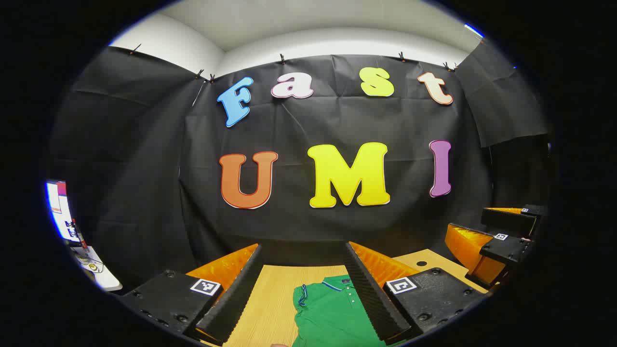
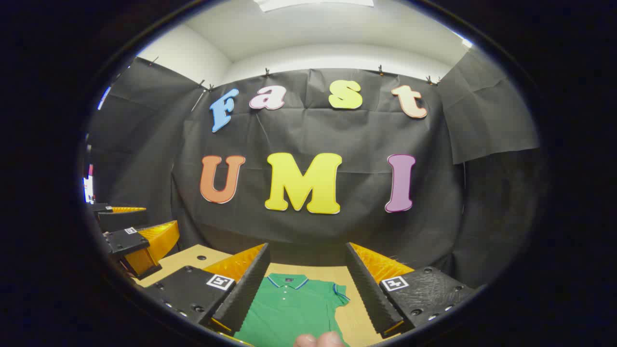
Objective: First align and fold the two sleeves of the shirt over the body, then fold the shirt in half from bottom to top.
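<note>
Left tongs [image 1: 303, 284] and right tongs [image 2: 306, 284] agape above flat green shirt [image 2: 289, 308].

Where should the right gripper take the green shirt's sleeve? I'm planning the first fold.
Probably at the cuff of the sleeve, coming from above on its outer side: the green shirt lies flat on the table, and the right gripper is open.

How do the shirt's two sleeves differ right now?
The sleeve in the left gripper view lies close against the green shirt; the sleeve in the right gripper view sticks outward over the table. Both are short, green, blue-trimmed and not yet folded over.
</note>
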`<state>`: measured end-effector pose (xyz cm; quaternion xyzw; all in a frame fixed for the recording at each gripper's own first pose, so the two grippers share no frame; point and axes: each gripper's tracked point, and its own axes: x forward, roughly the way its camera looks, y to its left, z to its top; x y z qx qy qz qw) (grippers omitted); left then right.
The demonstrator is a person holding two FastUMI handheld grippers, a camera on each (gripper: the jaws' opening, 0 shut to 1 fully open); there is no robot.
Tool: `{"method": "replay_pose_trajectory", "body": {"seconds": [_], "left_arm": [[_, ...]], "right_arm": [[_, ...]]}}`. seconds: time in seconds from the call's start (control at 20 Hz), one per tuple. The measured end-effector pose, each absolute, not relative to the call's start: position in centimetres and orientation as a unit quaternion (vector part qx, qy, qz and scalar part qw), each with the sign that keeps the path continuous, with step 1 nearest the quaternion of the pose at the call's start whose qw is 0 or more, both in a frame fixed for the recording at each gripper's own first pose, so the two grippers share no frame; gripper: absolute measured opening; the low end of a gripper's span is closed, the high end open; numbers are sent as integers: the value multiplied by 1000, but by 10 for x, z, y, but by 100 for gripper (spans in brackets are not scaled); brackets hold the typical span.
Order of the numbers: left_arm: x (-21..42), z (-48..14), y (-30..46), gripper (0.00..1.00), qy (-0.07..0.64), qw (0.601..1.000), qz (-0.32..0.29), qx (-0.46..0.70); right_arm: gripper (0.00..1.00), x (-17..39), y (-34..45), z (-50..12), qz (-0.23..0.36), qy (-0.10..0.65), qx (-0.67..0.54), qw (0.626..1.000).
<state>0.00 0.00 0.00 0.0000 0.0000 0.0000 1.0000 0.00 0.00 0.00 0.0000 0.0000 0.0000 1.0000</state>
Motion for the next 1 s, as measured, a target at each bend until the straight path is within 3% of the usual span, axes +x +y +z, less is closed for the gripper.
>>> {"method": "replay_pose_trajectory", "body": {"seconds": [1.0], "left_arm": [[-6,-2,-3,100,1,1000,9,11]], "right_arm": [[95,-3,-5,-13,16,8,-8,1000]]}}
